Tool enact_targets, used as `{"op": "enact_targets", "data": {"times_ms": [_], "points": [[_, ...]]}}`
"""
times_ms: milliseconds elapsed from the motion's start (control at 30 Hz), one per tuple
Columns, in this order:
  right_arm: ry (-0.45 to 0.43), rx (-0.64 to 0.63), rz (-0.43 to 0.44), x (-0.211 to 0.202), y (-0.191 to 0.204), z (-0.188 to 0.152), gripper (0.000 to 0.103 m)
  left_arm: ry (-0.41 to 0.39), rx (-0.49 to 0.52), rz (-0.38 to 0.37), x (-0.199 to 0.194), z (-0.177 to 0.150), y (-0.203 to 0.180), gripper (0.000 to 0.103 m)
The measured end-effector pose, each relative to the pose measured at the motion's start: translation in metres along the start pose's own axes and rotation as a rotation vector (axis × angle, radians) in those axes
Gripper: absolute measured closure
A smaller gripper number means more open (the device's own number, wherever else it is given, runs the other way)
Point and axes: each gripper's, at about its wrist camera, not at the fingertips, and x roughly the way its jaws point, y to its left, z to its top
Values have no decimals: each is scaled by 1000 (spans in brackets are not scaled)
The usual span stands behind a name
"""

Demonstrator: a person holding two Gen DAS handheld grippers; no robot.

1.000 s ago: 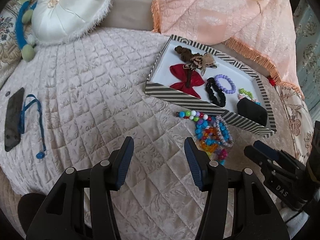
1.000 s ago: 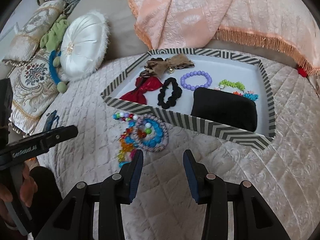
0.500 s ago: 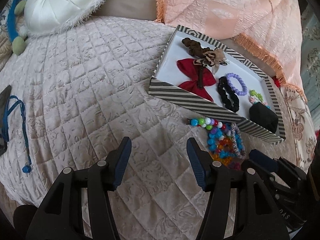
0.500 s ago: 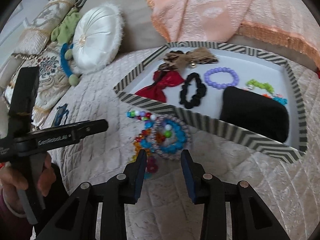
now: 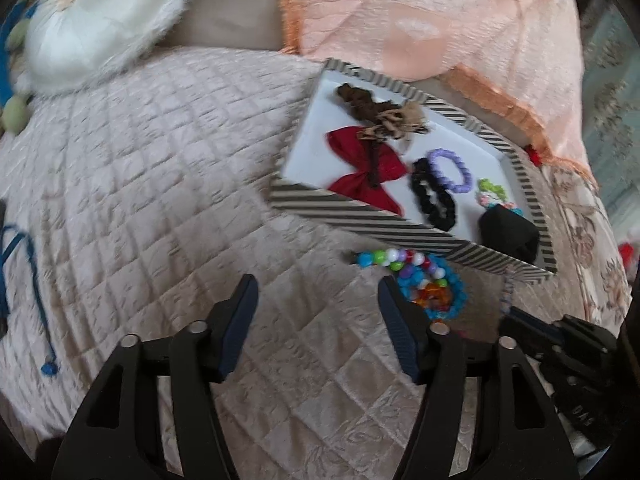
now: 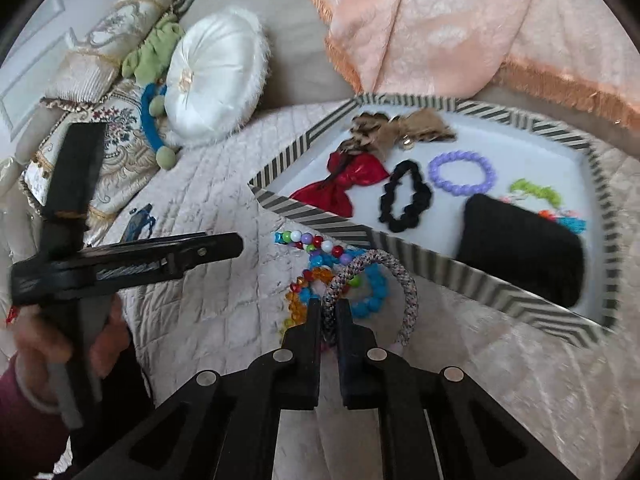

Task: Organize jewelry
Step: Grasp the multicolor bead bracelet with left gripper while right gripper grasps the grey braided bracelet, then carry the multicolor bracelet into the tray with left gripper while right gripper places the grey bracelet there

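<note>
A striped tray (image 6: 308, 216) (image 5: 360, 208) on the quilted bed holds a red bow (image 6: 340, 184), a brown bow (image 6: 400, 128), a black scrunchie (image 6: 404, 196), a purple bead bracelet (image 6: 460, 172), a green piece (image 6: 536, 192) and a black pouch (image 6: 520, 248). In front of it lies a pile of coloured bead bracelets (image 6: 320, 256) (image 5: 420, 280). My right gripper (image 6: 329, 308) is shut on a speckled braided bracelet (image 6: 404, 280), lifted off the pile. My left gripper (image 5: 316, 292) is open and empty, left of the pile.
A round white cushion (image 6: 216, 76) and patterned pillows (image 6: 100, 80) lie at the back left. A peach fringed blanket (image 6: 460, 24) hangs behind the tray. A blue cord (image 5: 24, 272) lies at the quilt's left edge.
My right gripper moved onto the pile, shut on the braided bracelet and raised it. My left gripper drifted forward and stays open.
</note>
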Motion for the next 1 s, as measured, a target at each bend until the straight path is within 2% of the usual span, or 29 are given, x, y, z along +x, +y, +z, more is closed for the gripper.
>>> {"op": "enact_targets", "data": {"times_ms": [100,267,433,467,500,600,733,1000], "points": [[-5,34,-22,-17,-14,-9,97,-2,75,-18,8,4,-11,36],[13,81,-30,-21,-32,-22,97,38,199,-27,31,10,-28,36],[27,95,-22,-18,-36,-27,97,60,229,-50,48,13,-36,37],[27,97,-19,-17,-36,-27,97,62,212,-65,51,14,-36,48],[26,97,-17,-18,-36,-28,97,63,196,-80,52,15,-35,66],[23,95,-16,-18,-34,-27,97,65,151,-96,53,19,-30,91],[16,94,-18,-21,-33,-25,97,56,129,-112,43,16,-27,95],[-33,82,-10,-39,-25,-18,97,-5,120,-144,-12,18,-27,95]]}}
